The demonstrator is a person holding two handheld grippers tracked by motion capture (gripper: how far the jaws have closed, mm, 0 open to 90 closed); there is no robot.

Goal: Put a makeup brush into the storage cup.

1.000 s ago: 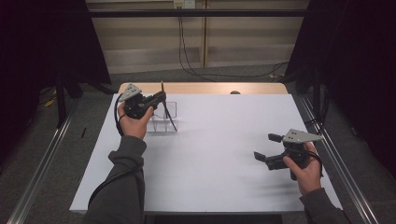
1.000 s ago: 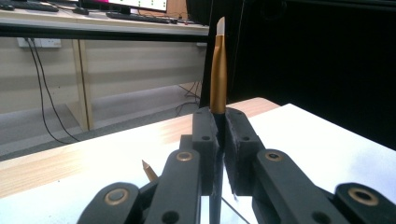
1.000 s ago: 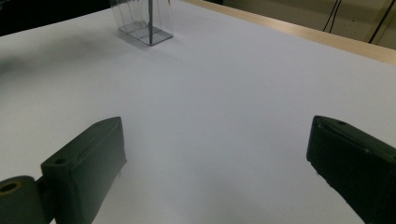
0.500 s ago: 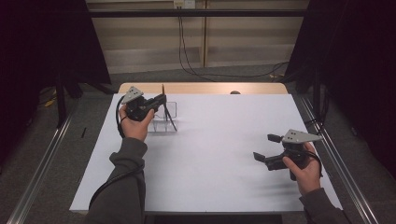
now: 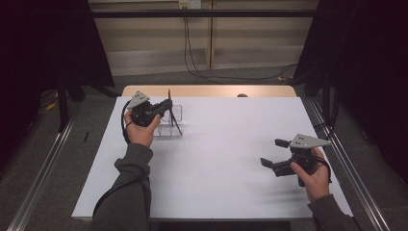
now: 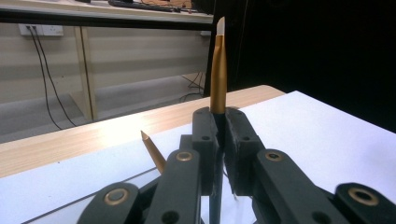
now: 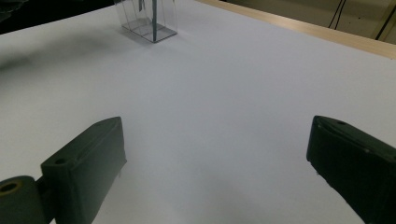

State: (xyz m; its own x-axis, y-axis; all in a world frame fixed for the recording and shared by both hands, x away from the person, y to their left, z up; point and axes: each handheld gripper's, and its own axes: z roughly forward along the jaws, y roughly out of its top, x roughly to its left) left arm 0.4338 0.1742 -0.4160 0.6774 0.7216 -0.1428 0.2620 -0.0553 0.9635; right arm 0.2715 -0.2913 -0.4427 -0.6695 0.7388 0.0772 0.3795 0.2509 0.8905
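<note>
We clamp a slim gold-ferruled brush (image 6: 218, 70) upright in the left tongs (image 6: 218, 140) above the clear plastic holder (image 5: 172, 121), ready for slotting, right tongs (image 5: 275, 153) wide.

On the white table (image 5: 216, 163) there are two grippers: the left gripper (image 5: 166, 107) and the right gripper (image 5: 272, 153). There is one clear holder (image 5: 173, 126). There are two brushes: one gold brush (image 6: 217, 70) between the left jaws, one second brush (image 6: 153, 151) just beside them.
</note>
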